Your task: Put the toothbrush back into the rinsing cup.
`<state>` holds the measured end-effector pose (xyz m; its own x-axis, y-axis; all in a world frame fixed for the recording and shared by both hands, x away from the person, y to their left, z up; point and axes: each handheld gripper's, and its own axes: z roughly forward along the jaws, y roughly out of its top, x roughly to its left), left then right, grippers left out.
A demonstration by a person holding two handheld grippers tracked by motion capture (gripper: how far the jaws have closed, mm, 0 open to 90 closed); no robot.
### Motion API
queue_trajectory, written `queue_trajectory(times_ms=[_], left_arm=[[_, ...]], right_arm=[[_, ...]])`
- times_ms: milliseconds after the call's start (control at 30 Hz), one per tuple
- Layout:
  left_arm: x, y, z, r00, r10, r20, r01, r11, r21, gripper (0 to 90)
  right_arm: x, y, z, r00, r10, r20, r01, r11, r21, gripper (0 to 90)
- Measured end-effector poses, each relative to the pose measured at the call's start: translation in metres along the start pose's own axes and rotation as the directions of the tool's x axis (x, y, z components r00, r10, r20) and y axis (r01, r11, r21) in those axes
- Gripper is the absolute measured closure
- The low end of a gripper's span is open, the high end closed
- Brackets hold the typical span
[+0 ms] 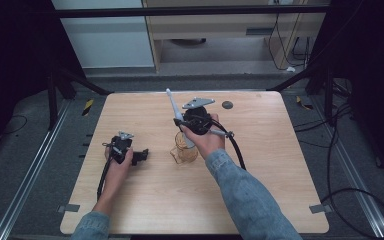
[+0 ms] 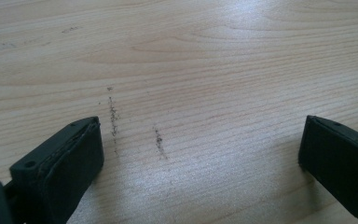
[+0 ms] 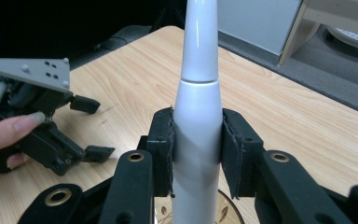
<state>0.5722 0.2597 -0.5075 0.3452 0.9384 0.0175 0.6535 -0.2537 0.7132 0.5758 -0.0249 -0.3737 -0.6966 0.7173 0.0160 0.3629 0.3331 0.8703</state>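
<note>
Right gripper (image 3: pixel 197 154) jaws pinching white toothbrush (image 3: pixel 198 121) above glass cup (image 1: pixel 184 151); left gripper (image 2: pixel 200 154) jaws spread.

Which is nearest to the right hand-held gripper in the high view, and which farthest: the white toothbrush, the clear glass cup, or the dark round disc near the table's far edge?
1. White toothbrush: clamped in the right hand-held gripper.
2. Clear glass cup: just below it, toward the person.
3. Dark round disc: farthest, toward the table's far right.
</note>
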Motion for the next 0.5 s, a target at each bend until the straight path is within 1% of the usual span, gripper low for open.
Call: queue_trajectory(times_ms=[133,500], left_arm=[[0.0,0.0,0.0,1.0,0.0,0.0,0.0,1.0,0.0,0.0],[0.0,0.0,0.0,1.0,0.001,0.001,-0.001,1.0,0.0,0.0]], right_arm=[[0.0,-0.004,0.002,0.9999,0.01,-0.001,-0.01,1.0,0.005,67.0],[-0.002,-0.015,0.007,0.9999,0.017,-0.003,-0.017,1.0,0.022,66.9]])
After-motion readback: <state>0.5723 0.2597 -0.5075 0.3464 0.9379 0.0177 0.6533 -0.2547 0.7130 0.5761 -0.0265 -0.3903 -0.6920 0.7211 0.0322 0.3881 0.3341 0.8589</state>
